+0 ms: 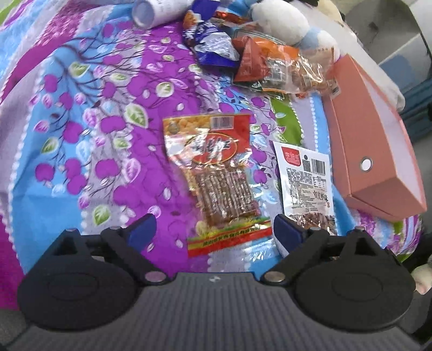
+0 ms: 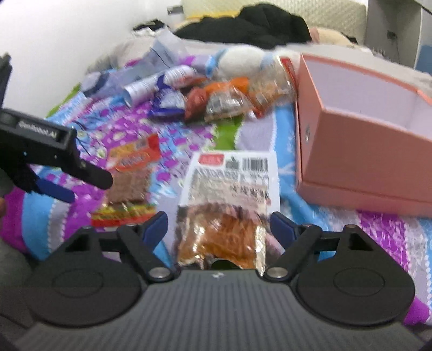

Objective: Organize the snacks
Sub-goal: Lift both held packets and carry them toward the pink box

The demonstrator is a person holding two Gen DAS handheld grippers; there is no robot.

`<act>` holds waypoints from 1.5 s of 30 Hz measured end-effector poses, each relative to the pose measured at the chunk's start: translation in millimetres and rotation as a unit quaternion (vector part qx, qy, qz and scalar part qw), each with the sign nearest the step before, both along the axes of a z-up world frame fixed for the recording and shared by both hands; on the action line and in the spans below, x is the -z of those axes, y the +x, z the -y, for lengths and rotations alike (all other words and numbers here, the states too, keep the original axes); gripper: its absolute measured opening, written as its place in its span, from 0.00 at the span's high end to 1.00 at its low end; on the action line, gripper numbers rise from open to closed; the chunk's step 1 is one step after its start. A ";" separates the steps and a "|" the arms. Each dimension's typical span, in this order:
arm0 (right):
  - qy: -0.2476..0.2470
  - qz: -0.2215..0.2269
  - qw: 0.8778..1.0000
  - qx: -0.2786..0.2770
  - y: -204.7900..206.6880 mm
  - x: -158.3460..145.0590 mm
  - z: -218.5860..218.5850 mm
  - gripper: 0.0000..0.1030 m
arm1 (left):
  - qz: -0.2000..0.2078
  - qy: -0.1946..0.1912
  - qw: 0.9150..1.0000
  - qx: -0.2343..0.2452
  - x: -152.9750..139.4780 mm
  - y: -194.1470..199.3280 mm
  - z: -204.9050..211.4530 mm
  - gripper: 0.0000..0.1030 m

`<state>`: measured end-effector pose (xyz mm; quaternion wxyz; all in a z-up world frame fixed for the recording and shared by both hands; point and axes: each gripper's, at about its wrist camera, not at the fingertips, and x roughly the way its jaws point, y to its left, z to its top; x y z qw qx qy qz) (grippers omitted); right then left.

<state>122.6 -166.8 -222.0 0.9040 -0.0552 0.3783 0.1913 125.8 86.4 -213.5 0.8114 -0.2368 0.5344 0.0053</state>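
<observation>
Snack packets lie scattered on a bedspread [image 1: 81, 113] printed with purple fruit, blue bands and green leaves. Nearest the left gripper [image 1: 216, 229] is a red-and-yellow packet [image 1: 216, 178] of brown strips, flat on the cloth, its lower edge between the two blue-tipped fingers, which stand wide apart and grip nothing. Just to its right lies a white-labelled packet [image 1: 307, 183] with a barcode and a clear window of reddish-brown food. The right gripper [image 2: 218, 224] hovers over that same white-labelled packet [image 2: 229, 194], fingers spread to either side of it — whether they touch it cannot be told. To the right sits an open pink box [image 1: 378, 151], its white inside showing in the right wrist view [image 2: 364, 145]. Farther back is a loose pile — a blue-and-white packet [image 1: 213, 46], orange and red wrappers [image 1: 270, 64] — beside a white plush toy [image 1: 280, 24] and a white cylindrical bottle [image 1: 151, 12] lying on its side.
</observation>
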 end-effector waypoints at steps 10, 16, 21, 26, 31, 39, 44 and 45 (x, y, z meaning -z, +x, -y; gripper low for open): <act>0.017 -0.014 1.000 -0.003 10.4 14.5 5.9 0.07 | -0.002 0.043 0.999 0.017 15.6 28.0 26.6 0.07; 0.009 -0.039 0.999 -0.031 15.1 27.7 -0.1 0.08 | 0.003 0.091 0.995 0.030 24.2 31.6 38.1 0.07; -0.009 -0.032 0.999 -0.036 14.2 34.1 -6.1 0.16 | 0.013 0.132 0.990 0.043 31.4 34.2 49.9 0.08; -0.019 -0.022 0.999 -0.035 16.2 32.6 -7.7 0.27 | 0.014 0.164 0.985 0.057 32.4 37.1 58.7 0.14; -0.020 -0.015 0.999 -0.031 15.5 29.1 -4.4 0.51 | 0.019 0.166 0.984 0.060 27.2 36.4 57.1 0.29; -0.008 -0.014 1.000 -0.021 14.5 19.8 1.2 0.57 | 0.033 0.140 0.988 0.047 11.4 28.0 50.1 0.40; 0.000 -0.008 1.000 -0.015 10.1 8.5 5.9 0.58 | 0.050 0.122 0.991 0.037 -6.8 20.9 46.6 0.40; 0.002 -0.006 1.000 -0.014 9.3 5.9 6.4 0.58 | 0.054 0.120 0.991 0.035 -11.4 19.1 46.0 0.40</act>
